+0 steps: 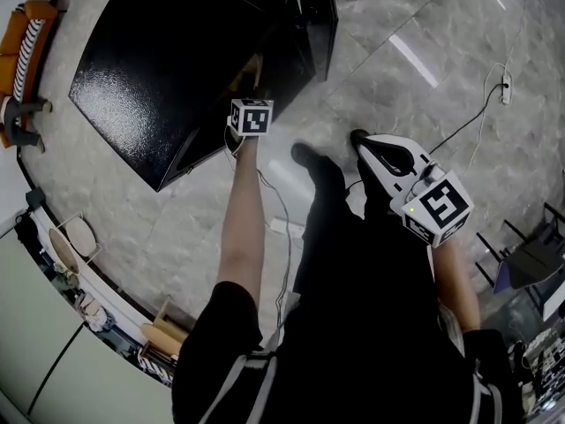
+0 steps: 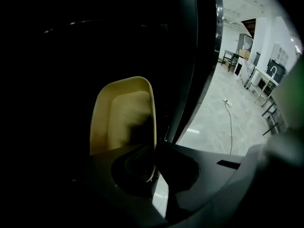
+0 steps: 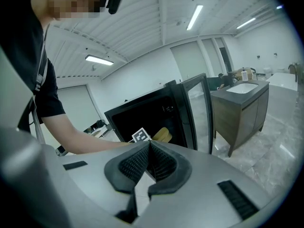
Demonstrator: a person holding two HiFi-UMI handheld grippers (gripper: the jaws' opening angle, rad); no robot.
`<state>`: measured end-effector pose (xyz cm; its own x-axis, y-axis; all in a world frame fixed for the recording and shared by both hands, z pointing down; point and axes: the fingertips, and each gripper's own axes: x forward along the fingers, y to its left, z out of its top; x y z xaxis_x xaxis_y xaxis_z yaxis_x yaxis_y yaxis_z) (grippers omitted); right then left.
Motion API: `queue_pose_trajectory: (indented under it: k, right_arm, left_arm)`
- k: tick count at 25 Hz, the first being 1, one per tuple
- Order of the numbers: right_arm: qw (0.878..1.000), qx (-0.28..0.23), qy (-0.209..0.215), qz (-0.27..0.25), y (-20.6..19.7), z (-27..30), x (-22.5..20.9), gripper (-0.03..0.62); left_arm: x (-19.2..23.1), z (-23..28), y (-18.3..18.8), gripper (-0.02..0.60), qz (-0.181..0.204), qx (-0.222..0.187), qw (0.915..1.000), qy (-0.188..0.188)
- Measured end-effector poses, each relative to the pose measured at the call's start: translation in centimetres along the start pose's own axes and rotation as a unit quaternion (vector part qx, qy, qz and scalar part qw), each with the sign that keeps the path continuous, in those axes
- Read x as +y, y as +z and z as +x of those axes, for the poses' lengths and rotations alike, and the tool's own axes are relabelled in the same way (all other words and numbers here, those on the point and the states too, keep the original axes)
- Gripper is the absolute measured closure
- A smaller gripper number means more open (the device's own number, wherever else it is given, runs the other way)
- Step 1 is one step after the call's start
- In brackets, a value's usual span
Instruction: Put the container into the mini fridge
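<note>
Container (image 2: 123, 118), cream-coloured and open-topped, is held up in the dark mouth of the mini fridge (image 1: 168, 78). It is tipped on its side, so its hollow faces the left gripper view. The left gripper (image 2: 152, 163) has it by the rim: the two fingers (image 2: 178, 167) pinch one thin side wall between them, one inside the container and one outside. It is too dark in there to tell whether the container rests on a shelf.

In the head view, the person's bare left forearm (image 1: 243, 210) stretches forward and down to the fridge opening. The marker cube (image 1: 252, 117) on the left gripper sits right at the opening's edge. The fridge is a black box standing on a grey marbled floor (image 1: 397, 69), and its door (image 1: 318, 16) is swung open to the right. In the right gripper view, a bit of the cream container shows inside the fridge, just beside that cube.

The right gripper (image 3: 148, 146) is held back near the person's body, well apart from the fridge and pointing towards it. Its ribbed black fingers (image 3: 164, 163) are pressed together at the tips with nothing between them.

A thin cable (image 1: 468, 122) trails across the floor to the right. A dark cabinet with a sink (image 3: 240, 108) stands right of the fridge in the right gripper view.
</note>
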<state>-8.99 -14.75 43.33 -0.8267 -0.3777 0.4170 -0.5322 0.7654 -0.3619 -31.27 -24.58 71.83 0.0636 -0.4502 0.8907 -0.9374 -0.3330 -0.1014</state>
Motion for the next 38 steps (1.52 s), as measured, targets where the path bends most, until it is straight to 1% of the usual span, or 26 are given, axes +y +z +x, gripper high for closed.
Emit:
queue_pose_trajectory:
  k: [4,8,11,19,22,28,29,30,31,38]
  right_arm:
    - [1.000,0.004,0.000,0.000,-0.1,0.2,-0.1,0.576]
    - [1.000,0.008,0.001,0.000,-0.4,0.1,-0.6,0.576]
    - [1.000,0.012,-0.003,0.002,-0.9,-0.3,-1.0,0.576]
    - [1.000,0.018,-0.020,0.014,-1.9,-1.7,-1.9,0.576]
    - [1.000,0.019,-0.017,0.012,-2.1,-1.9,-1.9,0.576]
    - [1.000,0.022,-0.015,0.010,-2.2,-2.2,-2.2,0.576]
    - [1.000,0.023,-0.016,0.010,-2.3,-2.3,-2.3,0.576]
    - [1.000,0.024,-0.016,0.010,-2.4,-2.4,-2.3,0.576]
    - [1.000,0.024,-0.017,0.011,-2.5,-2.5,-2.3,0.576]
    - [1.000,0.016,-0.015,0.006,-1.9,-3.2,-2.3,0.576]
  left_arm:
    - [1.6,1.3,0.7,0.543,0.013,0.004,0.9997,0.019]
    - [2.8,2.8,1.0,0.543,0.043,0.015,0.9982,0.039]
    - [3.5,3.4,1.1,0.543,0.058,0.025,0.9966,0.053]
    - [4.8,4.4,1.6,0.543,0.075,0.035,0.9935,0.078]
    - [5.1,4.5,2.0,0.543,0.074,0.032,0.9931,0.085]
    - [5.1,4.4,2.3,0.540,0.070,0.028,0.9932,0.088]
    - [5.0,4.5,2.2,0.513,0.071,0.030,0.9933,0.086]
    - [5.0,4.5,2.1,0.450,0.071,0.032,0.9934,0.084]
    - [4.9,4.5,2.0,0.431,0.070,0.034,0.9935,0.083]
    - [4.7,2.6,2.5,0.426,0.076,0.024,0.9926,0.091]
